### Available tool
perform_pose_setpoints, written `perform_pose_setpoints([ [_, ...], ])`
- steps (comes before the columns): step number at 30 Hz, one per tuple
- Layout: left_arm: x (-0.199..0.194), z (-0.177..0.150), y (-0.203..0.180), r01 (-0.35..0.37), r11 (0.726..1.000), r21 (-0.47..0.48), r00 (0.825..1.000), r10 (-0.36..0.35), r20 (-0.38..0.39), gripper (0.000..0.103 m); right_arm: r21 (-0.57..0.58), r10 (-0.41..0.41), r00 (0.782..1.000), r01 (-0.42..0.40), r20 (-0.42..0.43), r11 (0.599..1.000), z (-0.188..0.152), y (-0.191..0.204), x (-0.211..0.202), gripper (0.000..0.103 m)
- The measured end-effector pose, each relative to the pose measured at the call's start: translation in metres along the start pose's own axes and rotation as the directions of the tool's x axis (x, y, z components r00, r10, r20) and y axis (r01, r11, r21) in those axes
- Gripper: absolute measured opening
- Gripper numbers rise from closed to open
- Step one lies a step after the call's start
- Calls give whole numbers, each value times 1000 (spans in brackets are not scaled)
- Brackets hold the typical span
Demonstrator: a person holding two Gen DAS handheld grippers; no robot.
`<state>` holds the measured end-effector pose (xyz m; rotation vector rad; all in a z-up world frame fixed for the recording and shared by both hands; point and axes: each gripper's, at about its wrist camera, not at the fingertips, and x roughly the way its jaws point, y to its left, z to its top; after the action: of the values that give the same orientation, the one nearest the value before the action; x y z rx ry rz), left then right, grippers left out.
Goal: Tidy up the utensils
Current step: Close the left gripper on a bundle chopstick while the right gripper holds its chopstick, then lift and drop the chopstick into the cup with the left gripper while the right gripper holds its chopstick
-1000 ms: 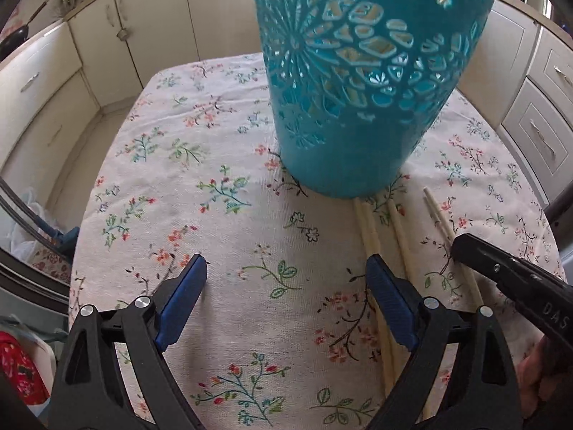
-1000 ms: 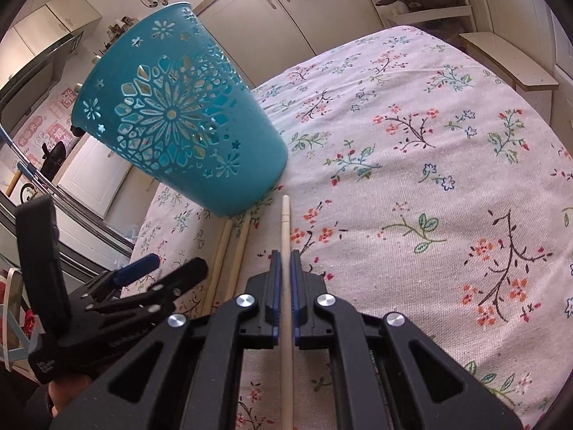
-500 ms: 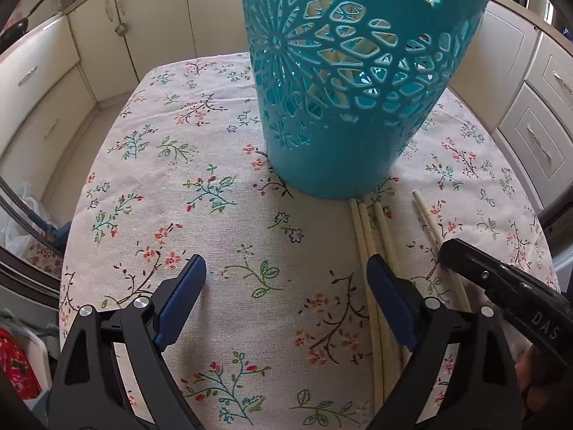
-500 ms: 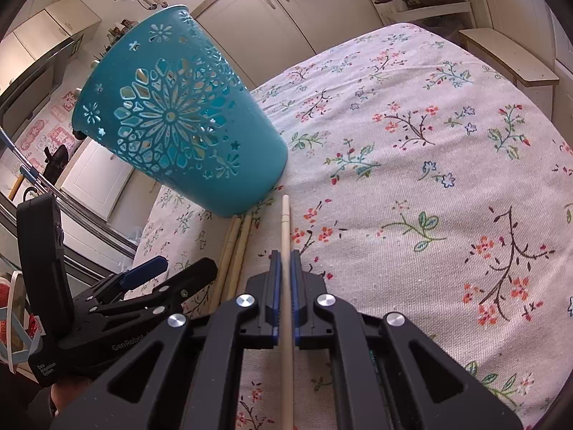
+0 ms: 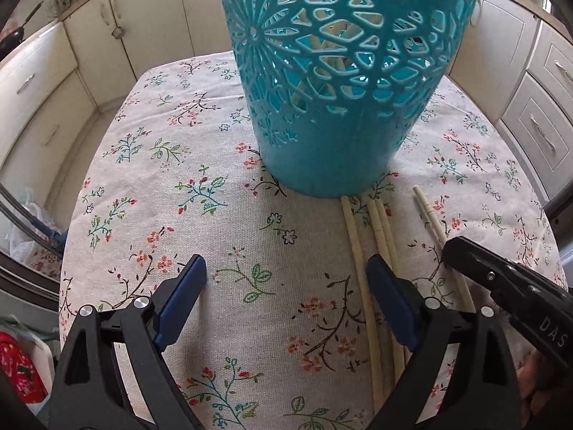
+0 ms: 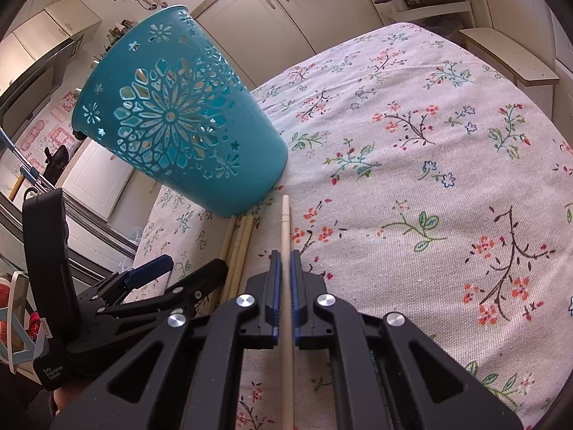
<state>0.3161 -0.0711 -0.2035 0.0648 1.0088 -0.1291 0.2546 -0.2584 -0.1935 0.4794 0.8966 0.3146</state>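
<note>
A teal cut-out utensil holder (image 5: 343, 82) stands on the floral tablecloth (image 5: 179, 186); pale chopsticks show through its holes. It also shows in the right wrist view (image 6: 179, 132). Three loose chopsticks (image 5: 376, 251) lie in front of it, partly under my left gripper's right finger. My left gripper (image 5: 286, 279) is open and empty, low over the cloth. My right gripper (image 6: 284, 261) is shut on one chopstick (image 6: 285, 222), which points toward the holder's base. This gripper shows in the left wrist view (image 5: 452, 249), with the chopstick (image 5: 428, 215) beside the loose ones.
Cream kitchen cabinets (image 5: 89, 46) surround the table on the far and both sides. A wooden shelf (image 6: 508, 53) stands past the table's far right edge. The left gripper's body (image 6: 107, 286) sits close to the left of the right gripper.
My left gripper has moved toward the holder, which now looms larger. My right gripper has stayed shut on its chopstick with little movement.
</note>
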Motion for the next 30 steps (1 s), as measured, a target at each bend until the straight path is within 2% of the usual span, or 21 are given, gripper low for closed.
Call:
perform_pose_setpoints([
  [4,2,9,-1,3,1000,1,1000,-3,2,69,0,0,1000,0,0,1000,0,0,0,6],
  [7,1,13,-4,21,1000,20,1000,-21,7,44,1,1,1000,-1,0,1000,0,-1,0,6],
  [9,-1,13,-6,39,999,32,999,-39,2,18,1,1,1000,-1,0,1000,0,-1,0,6],
  [10,-2,12,-7,45,998,35,999,-45,-2,15,2,2,1000,-2,0,1000,0,-1,0,6],
  [16,-7,6,-7,77,996,48,997,-75,-33,5,5,5,1000,-5,0,1000,0,0,0,6],
  [23,-24,-8,14,131,991,19,990,-130,-55,5,22,20,1000,-20,0,1000,-1,-5,0,6],
  [26,-48,-12,33,180,984,-16,983,-180,-22,5,27,24,1000,-24,1,999,-1,-5,0,6],
  [28,-70,-10,46,206,978,-29,979,-205,21,4,26,22,1000,-22,2,999,-2,-5,1,6],
  [30,-103,0,60,247,968,-41,966,-242,91,4,24,18,1000,-19,3,1000,-2,-4,0,6],
])
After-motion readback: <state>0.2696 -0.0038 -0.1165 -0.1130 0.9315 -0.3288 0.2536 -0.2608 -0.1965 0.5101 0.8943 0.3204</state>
